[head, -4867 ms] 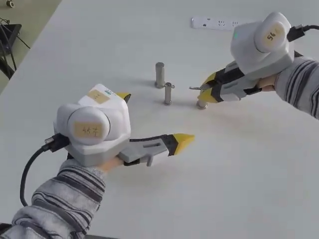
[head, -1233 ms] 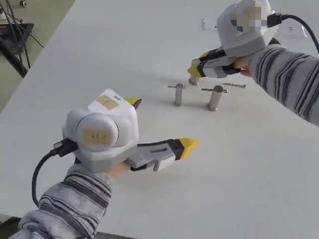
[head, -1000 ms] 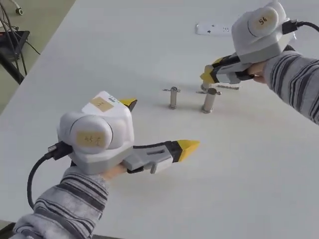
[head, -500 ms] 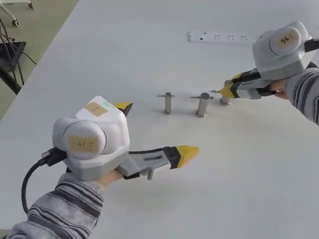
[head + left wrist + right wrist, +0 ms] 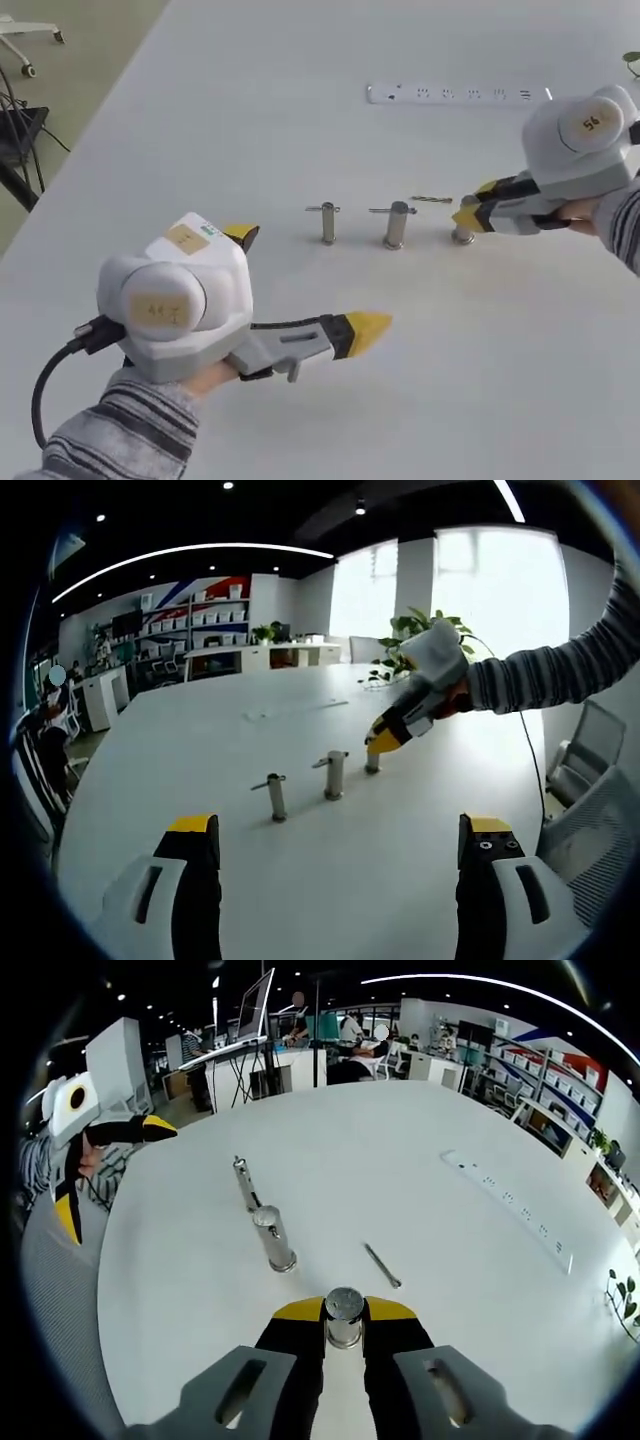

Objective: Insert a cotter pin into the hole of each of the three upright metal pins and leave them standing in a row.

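Two of the three metal pins already carry their cotter pins: the left-end pin (image 5: pixel 328 224) and the middle pin (image 5: pixel 397 226) stand upright on the tabletop (image 5: pixel 300 120), each with a thin wire crosspiece through its top. The third pin (image 5: pixel 344 1306) stands at the right end of the same line, near the middle pin but apart from it. The right gripper (image 5: pixel 470 217) has its jaws closed around the third pin's shaft, just below the head, with the base on or just above the surface; which of the two cannot be told. No cotter pin shows in this pin. The last loose cotter pin (image 5: pixel 432 200) lies flat on the tabletop just behind the row, between the middle and third pins and touching neither. The left gripper (image 5: pixel 340 828) hovers well back from the row with its jaws spread wide and nothing between them. A power strip (image 5: pixel 460 94) lies far off toward the back. The step in hand looks like placing the third pin in line with the other two. Next the right jaws would need to let go without tipping the pin, pick the thin cotter pin up off the flat surface and line it up with the cross hole. That hole cannot be made out here, and the open left jaws could steady the shaft for the push.
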`<state>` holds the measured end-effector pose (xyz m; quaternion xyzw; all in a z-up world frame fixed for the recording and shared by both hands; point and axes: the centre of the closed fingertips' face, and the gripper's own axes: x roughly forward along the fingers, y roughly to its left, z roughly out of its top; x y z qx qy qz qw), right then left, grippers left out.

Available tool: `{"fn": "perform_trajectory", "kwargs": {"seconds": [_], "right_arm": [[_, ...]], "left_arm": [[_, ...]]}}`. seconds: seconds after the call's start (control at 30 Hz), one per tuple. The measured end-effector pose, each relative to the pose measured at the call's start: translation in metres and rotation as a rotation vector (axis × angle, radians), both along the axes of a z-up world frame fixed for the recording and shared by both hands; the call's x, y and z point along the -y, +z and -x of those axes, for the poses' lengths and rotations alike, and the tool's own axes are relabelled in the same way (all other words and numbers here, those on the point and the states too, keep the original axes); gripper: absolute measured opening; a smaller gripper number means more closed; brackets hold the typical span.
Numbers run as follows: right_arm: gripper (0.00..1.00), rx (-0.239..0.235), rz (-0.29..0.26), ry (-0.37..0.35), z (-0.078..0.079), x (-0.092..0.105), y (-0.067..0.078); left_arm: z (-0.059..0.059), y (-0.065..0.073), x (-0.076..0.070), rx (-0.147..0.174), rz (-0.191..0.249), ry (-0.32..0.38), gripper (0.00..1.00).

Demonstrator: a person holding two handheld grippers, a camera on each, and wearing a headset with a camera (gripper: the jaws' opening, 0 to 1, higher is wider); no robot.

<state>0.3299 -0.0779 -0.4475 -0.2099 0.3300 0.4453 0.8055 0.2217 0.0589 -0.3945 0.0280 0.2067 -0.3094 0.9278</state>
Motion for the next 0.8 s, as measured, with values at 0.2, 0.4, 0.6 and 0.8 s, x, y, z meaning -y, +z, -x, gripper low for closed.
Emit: {"fn": "perform_trajectory", "kwargs": {"seconds": [0.2,0.4,0.6,0.8], "right_arm": [[0.08,-0.002,-0.005,0.02,0.015,-0.005,0.001],[0.08,0.005,-0.009,0.036,0.027,-0.013,0.002],[0.08,0.011,0.001,0.073,0.039,-0.022,0.0],[0.08,-0.001,-0.014,0.09,0.048,-0.033,-0.002]], "left_arm": [[0.002,0.001,-0.001,0.001,-0.01,-0.002,0.99],[0.005,0.003,-0.001,0.008,-0.01,-0.005,0.99],[0.006,0.004,0.0,0.012,-0.012,-0.005,0.99],[0.007,0.005,-0.001,0.012,-0.015,-0.002,0.99]]}}
